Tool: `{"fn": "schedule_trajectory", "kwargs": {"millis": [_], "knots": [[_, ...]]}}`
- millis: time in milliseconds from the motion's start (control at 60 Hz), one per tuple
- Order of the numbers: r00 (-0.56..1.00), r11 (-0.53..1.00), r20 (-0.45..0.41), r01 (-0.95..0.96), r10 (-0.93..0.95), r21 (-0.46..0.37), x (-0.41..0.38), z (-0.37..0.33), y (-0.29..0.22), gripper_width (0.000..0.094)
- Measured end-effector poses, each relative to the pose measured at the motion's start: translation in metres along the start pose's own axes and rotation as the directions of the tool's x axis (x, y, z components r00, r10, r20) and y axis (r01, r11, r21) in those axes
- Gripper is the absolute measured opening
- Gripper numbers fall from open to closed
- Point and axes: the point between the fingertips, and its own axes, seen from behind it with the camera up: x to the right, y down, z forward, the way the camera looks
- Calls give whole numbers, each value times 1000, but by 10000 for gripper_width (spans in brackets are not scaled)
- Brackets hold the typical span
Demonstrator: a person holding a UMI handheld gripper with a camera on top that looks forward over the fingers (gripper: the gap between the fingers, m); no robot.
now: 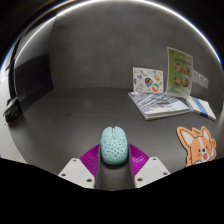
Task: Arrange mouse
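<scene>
Mouse position: the mouse (114,146), pale teal with a perforated shell, sits on the dark worktop (70,115) right at the tips of the claw (115,163), centred between the two fingers.
Direction from claw: dead ahead, neither left nor right of the midline; its near end lies in the opening between the pads, its far end reaches just beyond the fingertips.
Long axis: it runs away from the camera, roughly in line with the fingers, so the fingers face the mouse's two long sides.
Claw state: spread. The purple pads (92,156) flank the rear half of the mouse and look to be at or very near its flanks; whether either pad actually presses on the shell cannot be told from this view.
Holding: by my reading nothing is clamped; the mouse appears to rest on the worktop with the fingers about it.
Hand: only one claw is in play, so no choice of side arises.
Neighbours: a stack of printed leaflets (160,98) lies beyond and to the right, well apart from the mouse; an orange cartoon-shaped mat (198,142) lies near the right finger.
Coming move, as a judgement: closing squarely across the narrow width looks feasible without re-aiming.
</scene>
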Motion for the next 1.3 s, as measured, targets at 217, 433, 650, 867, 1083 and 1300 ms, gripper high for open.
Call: {"fn": "schedule_trajectory", "kwargs": {"millis": [217, 433, 650, 867, 1083, 1300], "knots": [[999, 988, -19, -25, 28, 150, -9, -62, -73, 391], [971, 952, -239, 61, 13, 300, 121, -150, -132, 387], [954, 975, -292, 6, 61, 223, 254, -143, -51, 385], [973, 991, -204, -86, 106, 107, 309, -86, 28, 387], [984, 995, -150, -84, 92, 60, 311, -83, 42, 532], [983, 985, -72, -164, 168, 56, 299, -127, 46, 849]]}}
